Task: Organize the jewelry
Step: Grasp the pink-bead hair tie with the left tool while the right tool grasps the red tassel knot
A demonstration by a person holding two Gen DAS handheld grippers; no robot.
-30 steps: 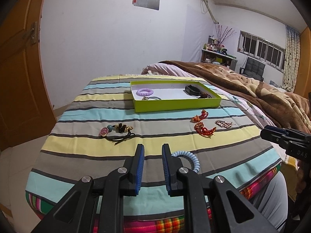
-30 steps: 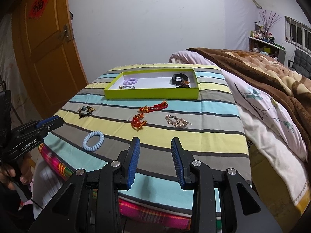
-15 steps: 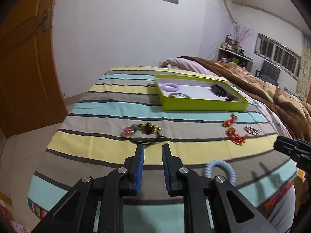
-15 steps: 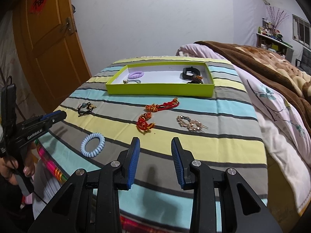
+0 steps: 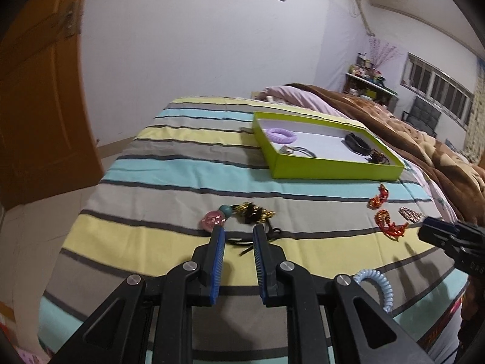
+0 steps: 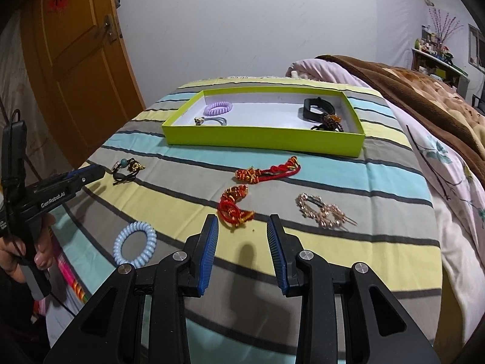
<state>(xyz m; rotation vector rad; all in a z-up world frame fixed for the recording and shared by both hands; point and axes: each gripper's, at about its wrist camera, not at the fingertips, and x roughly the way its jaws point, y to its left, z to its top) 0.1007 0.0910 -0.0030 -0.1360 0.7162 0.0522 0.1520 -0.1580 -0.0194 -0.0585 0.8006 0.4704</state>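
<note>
The left tongs (image 5: 238, 233), empty and just widening, have closed in on the beaded hair tie (image 5: 242, 212); the right tongs (image 6: 242, 224), open, approach the red knot (image 6: 235, 204). Pickups look imminent.

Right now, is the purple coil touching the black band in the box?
Apart. The right wrist view shows the purple coil at the box's left end and the black band at its right, white floor between.

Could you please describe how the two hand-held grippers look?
Each hand-held gripper is black, with angular arms, silver pivot screws and blue ribbed pads. The left hand-held gripper shows white GenRobot.AI lettering, a pistol-style handle and a thin black cable. The right hand-held gripper matches it.
</note>
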